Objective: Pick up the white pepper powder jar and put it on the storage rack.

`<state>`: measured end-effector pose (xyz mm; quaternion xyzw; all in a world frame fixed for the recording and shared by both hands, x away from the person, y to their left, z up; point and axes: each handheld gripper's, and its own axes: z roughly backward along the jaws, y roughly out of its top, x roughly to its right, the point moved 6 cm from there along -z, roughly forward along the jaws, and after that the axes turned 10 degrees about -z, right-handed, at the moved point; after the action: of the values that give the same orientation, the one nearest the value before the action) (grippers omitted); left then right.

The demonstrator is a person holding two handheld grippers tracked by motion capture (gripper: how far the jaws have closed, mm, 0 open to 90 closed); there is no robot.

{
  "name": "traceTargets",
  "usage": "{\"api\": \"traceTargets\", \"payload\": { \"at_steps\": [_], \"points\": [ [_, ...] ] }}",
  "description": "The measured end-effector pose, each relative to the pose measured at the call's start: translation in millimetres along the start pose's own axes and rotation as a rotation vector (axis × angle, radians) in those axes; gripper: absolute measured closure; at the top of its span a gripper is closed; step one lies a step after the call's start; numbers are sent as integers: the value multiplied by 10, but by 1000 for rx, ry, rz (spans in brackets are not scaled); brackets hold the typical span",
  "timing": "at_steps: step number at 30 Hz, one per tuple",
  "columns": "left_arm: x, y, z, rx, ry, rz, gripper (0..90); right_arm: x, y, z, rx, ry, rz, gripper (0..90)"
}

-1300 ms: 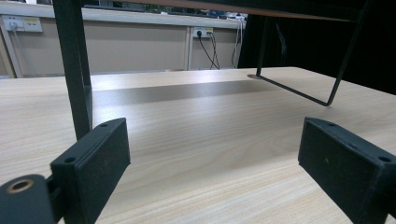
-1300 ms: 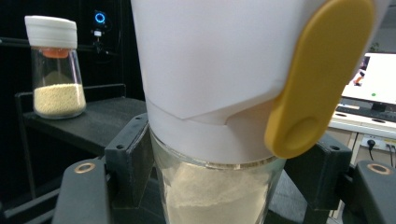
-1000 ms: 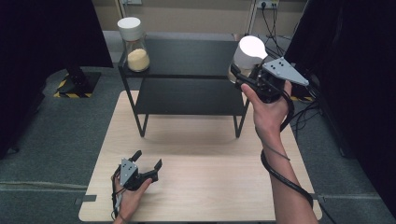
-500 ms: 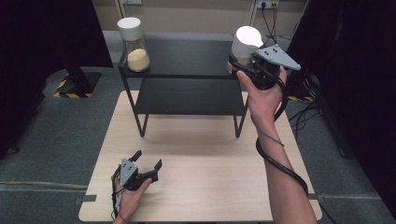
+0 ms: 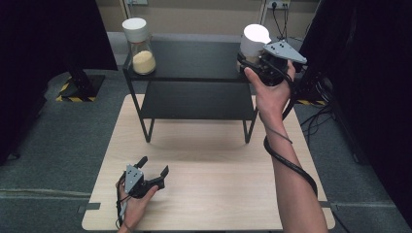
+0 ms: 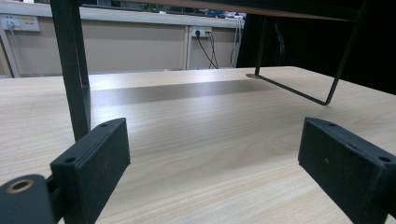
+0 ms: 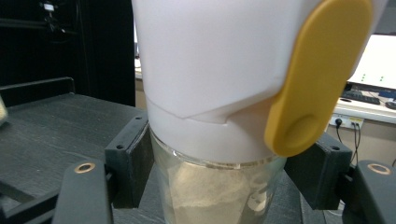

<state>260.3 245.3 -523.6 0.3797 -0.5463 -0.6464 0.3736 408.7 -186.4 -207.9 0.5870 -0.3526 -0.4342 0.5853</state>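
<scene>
Right gripper (image 5: 252, 59) clamped on a glass jar (image 7: 219, 186) with a tall white lid (image 7: 219, 70) and a yellow flip tab (image 7: 317, 79), jaws pressing the glass just under the lid from both sides. Jar held over the right end of the black shelf rack's (image 5: 194, 60) top tier, pale powder visible inside the glass; whether the base touches the shelf cannot be told. Right hand (image 5: 269, 94) wrapped around the gripper body, grey three-cornered plate on top, cable trailing down along the forearm.

Second jar (image 5: 139, 46), also white-lidded and partly filled with yellowish grains, standing upright at the left end of the same top tier, well apart from the held one.

Left gripper (image 5: 151, 174) resting low on the wooden table (image 5: 218, 194) near its front edge, jaws spread wide with nothing between them, pointing toward the rack's legs. Bare tabletop between the pads (image 6: 98, 158) in the left gripper view.
</scene>
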Motion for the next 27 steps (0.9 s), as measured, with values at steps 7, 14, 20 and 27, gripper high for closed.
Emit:
{"api": "traceTargets", "payload": {
  "at_steps": [7, 14, 20, 27],
  "points": [
    [2, -1, 0, 1, 1, 0, 84, 20, 0, -46, -17, -15, -10, 304],
    [0, 3, -1, -3, -1, -2, 84, 27, -9, -78, -24, -19, -14, 303],
    [4, 1, 0, -1, 1, -3, 84, 41, -12, -122, -24, -16, -27, 302],
    [1, 1, 0, -1, 0, -1, 84, 54, -17, -179, -24, -18, -53, 301]
  ]
}}
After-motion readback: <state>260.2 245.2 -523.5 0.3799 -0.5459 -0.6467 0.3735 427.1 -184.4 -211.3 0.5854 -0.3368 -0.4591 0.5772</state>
